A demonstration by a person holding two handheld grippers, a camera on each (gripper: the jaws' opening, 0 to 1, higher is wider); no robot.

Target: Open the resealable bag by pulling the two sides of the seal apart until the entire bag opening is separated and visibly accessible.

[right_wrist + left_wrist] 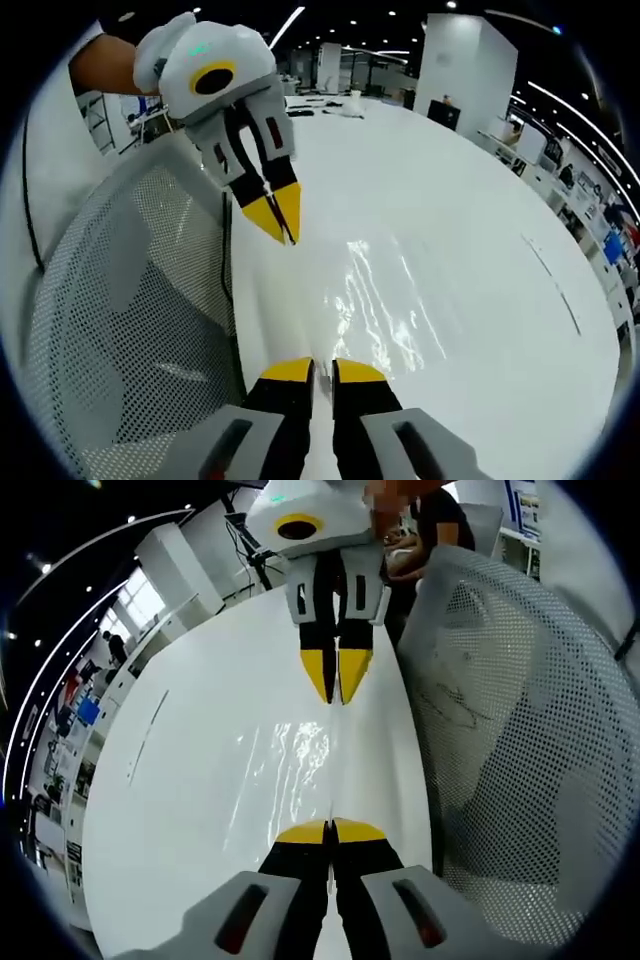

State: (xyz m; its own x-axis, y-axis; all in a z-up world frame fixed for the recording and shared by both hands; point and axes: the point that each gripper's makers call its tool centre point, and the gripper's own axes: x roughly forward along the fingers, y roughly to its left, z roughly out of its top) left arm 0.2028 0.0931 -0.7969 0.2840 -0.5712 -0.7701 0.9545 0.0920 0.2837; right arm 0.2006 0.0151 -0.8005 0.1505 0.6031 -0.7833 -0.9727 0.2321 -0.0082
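while both grippers pinch it, the clear resealable bag (300, 755) spans the white table (170, 780).
left gripper (330, 832) and right gripper (335, 685) jaws closed on opposite bag edges.

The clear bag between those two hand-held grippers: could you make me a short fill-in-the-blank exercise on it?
1. The bag lies on a ___ table.
2. The tips of the left hand-held gripper and right hand-held gripper are coloured ___.
3. The chair beside the table has a ___ back.
Missing words: white; yellow; mesh.
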